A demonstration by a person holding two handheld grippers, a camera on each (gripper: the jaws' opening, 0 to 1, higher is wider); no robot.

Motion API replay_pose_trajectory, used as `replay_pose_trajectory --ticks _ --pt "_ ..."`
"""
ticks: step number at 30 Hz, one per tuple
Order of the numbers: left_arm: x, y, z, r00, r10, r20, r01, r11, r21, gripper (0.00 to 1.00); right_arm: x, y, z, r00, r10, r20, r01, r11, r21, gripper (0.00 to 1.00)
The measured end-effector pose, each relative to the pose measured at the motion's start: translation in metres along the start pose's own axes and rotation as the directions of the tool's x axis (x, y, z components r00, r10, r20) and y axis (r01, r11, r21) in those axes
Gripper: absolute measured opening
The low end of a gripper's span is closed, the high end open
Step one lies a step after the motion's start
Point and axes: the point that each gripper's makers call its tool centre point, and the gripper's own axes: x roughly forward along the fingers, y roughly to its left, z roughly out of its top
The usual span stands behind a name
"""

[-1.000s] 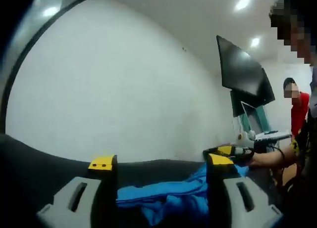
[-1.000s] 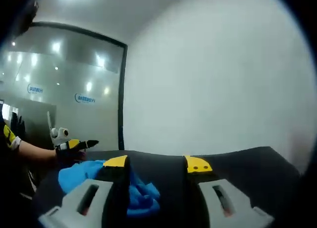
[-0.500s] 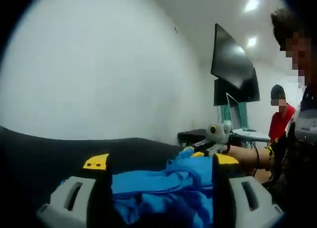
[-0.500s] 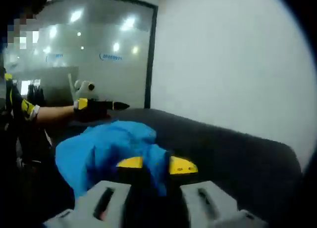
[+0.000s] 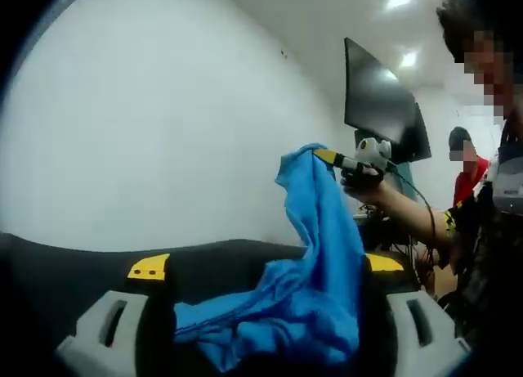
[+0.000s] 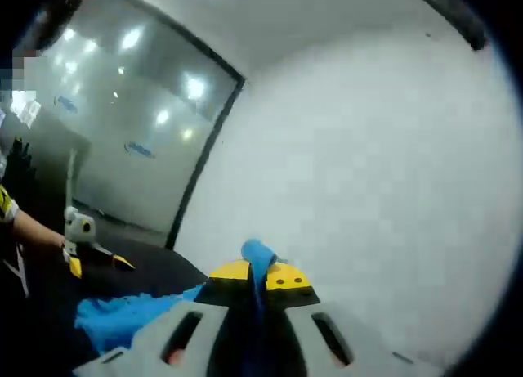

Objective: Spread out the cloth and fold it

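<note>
Lifted blue cloth (image 5: 315, 262) pinched in right claw (image 6: 257, 276), left claw (image 5: 261, 267) spread, right tip hidden

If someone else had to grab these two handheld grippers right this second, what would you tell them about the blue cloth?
Right gripper: shut on one edge of the blue cloth, raised high above the dark table.
Left gripper: open and low, with the bunched end of the cloth lying between its jaws, not pinched.
Done: one part of the cloth is lifted; the rest hangs down to the table in a heap.
Left: catch a second corner with the left gripper, pull the cloth flat on the table, then fold it.
</note>
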Motion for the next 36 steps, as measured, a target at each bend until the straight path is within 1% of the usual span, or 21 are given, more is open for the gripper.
replay_pose_trajectory --ticks 3,6,8,9,10,11,13,15,17,18,20,21,23,25,26,27,28,30,32,34,36 --pt "-0.004 -0.001 0.006 0.999 0.035 0.007 -0.036 0.995 0.092 0.78 -0.027 -0.005 -0.037 0.989 -0.09 -0.122 0.088 0.996 -0.019 0.01" --pt "-0.009 0.001 0.007 0.998 0.065 -0.024 -0.064 0.998 0.015 0.63 -0.053 -0.021 -0.076 0.957 -0.209 -0.201 0.218 0.976 0.019 0.01" --pt "-0.014 0.006 0.009 0.996 0.091 -0.026 -0.09 0.996 0.012 0.61 -0.072 -0.04 -0.102 0.915 -0.313 -0.255 0.322 0.947 -0.009 0.1" --pt "-0.019 0.016 0.005 0.989 0.137 -0.051 -0.135 0.99 0.04 0.62 -0.079 -0.05 -0.108 0.895 -0.362 -0.26 0.364 0.93 -0.045 0.22" --pt "-0.025 0.024 0.001 0.981 0.18 -0.078 -0.176 0.983 0.06 0.61 -0.085 -0.054 -0.11 0.882 -0.392 -0.261 0.387 0.919 -0.07 0.29" --pt "-0.031 0.033 -0.006 0.97 0.217 -0.108 -0.212 0.976 0.055 0.59 -0.087 -0.05 -0.109 0.887 -0.387 -0.253 0.377 0.922 -0.087 0.32" --pt "-0.043 0.051 -0.018 0.95 0.271 -0.155 -0.276 0.961 -0.011 0.53 -0.082 -0.035 -0.1 0.919 -0.33 -0.214 0.316 0.944 -0.097 0.29" --pt "-0.046 0.06 -0.025 0.948 0.278 -0.157 -0.296 0.95 -0.101 0.55 -0.071 -0.015 -0.088 0.956 -0.242 -0.166 0.237 0.97 -0.054 0.25" --pt "-0.046 0.06 -0.031 0.948 0.268 -0.172 -0.297 0.939 -0.175 0.6 -0.053 0.024 -0.082 0.989 -0.073 -0.132 0.076 0.997 0.018 0.24" --pt "-0.045 0.064 -0.035 0.938 0.292 -0.186 -0.325 0.927 -0.186 0.61 -0.044 0.049 -0.083 0.99 0.036 -0.133 -0.028 0.998 0.062 0.24" --pt "-0.04 0.076 -0.04 0.925 0.324 -0.2 -0.357 0.922 -0.154 0.61 -0.031 0.093 -0.089 0.965 0.217 -0.144 -0.198 0.97 0.139 0.25" --pt "-0.035 0.081 -0.042 0.922 0.332 -0.201 -0.363 0.921 -0.143 0.61 -0.025 0.113 -0.09 0.952 0.27 -0.142 -0.25 0.958 0.143 0.25" --pt "-0.021 0.087 -0.052 0.918 0.323 -0.23 -0.35 0.933 -0.084 0.62 -0.01 0.135 -0.093 0.943 0.306 -0.129 -0.292 0.949 0.117 0.24" --pt "-0.011 0.096 -0.064 0.911 0.316 -0.265 -0.329 0.944 -0.006 0.67 0.005 0.165 -0.105 0.905 0.389 -0.17 -0.376 0.921 0.103 0.25" --pt "-0.002 0.092 -0.067 0.918 0.294 -0.265 -0.307 0.952 -0.01 0.69 0.012 0.18 -0.115 0.875 0.437 -0.209 -0.422 0.9 0.114 0.25" --pt "0.012 0.077 -0.062 0.945 0.226 -0.237 -0.241 0.97 -0.035 0.67 0.018 0.191 -0.128 0.85 0.46 -0.258 -0.446 0.888 0.112 0.24" --pt "0.024 0.056 -0.054 0.97 0.151 -0.189 -0.161 0.986 -0.035 0.63 0.026 0.197 -0.138 0.838 0.462 -0.29 -0.452 0.886 0.105 0.22" --pt "0.04 0.043 -0.047 0.978 0.13 -0.164 -0.12 0.99 0.071 0.62 0.045 0.206 -0.15 0.828 0.478 -0.293 -0.463 0.878 0.126 0.2" --pt "0.044 0.046 -0.066 0.951 0.137 -0.278 -0.116 0.989 0.09 0.51 0.061 0.214 -0.156 0.81 0.52 -0.271 -0.471 0.852 0.228 0.21" --pt "0.042 0.049 -0.091 0.915 0.116 -0.386 -0.104 0.993 0.051 0.35 0.072 0.226 -0.163 0.775 0.568 -0.278 -0.506 0.82 0.267 0.24" --pt "0.041 0.051 -0.096 0.916 0.1 -0.388 -0.088 0.995 0.049 0.31 0.073 0.233 -0.175 0.735 0.593 -0.328 -0.527 0.805 0.272 0.24"
